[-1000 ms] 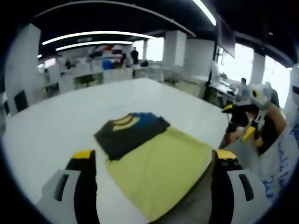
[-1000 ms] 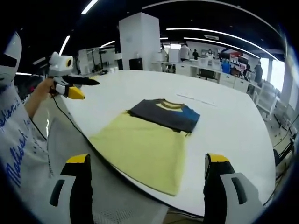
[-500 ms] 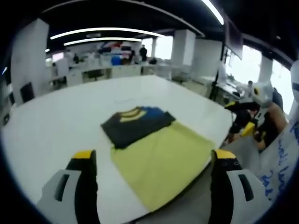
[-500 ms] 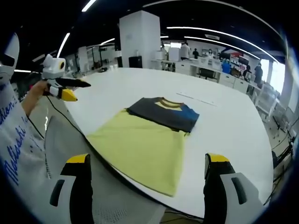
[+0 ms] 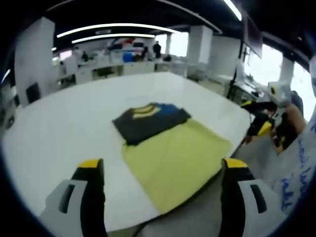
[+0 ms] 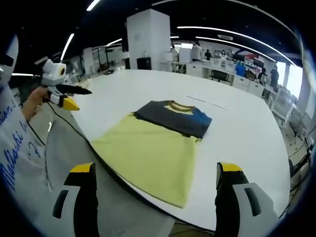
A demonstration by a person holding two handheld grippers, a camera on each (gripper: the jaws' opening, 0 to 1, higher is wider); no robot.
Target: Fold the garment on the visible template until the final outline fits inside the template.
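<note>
Left gripper view: left gripper (image 5: 160, 170) is holding its jaws released, grasping nothing. Right gripper (image 6: 154, 175) is likewise spread and unloaded. Beyond both, the garment (image 6: 153, 143) is lying flat on the white surface (image 6: 237, 133), near its edge.

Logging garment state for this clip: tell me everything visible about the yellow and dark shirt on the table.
The yellow and dark grey cloth T-shirt lies flat on the white table, folded into a narrow rectangle. Its dark upper part has a yellow collar and a blue patch; the lower part is plain yellow, its hem at the table's near edge. Both tools are held above and apart from it, jaws open, touching nothing.
</note>
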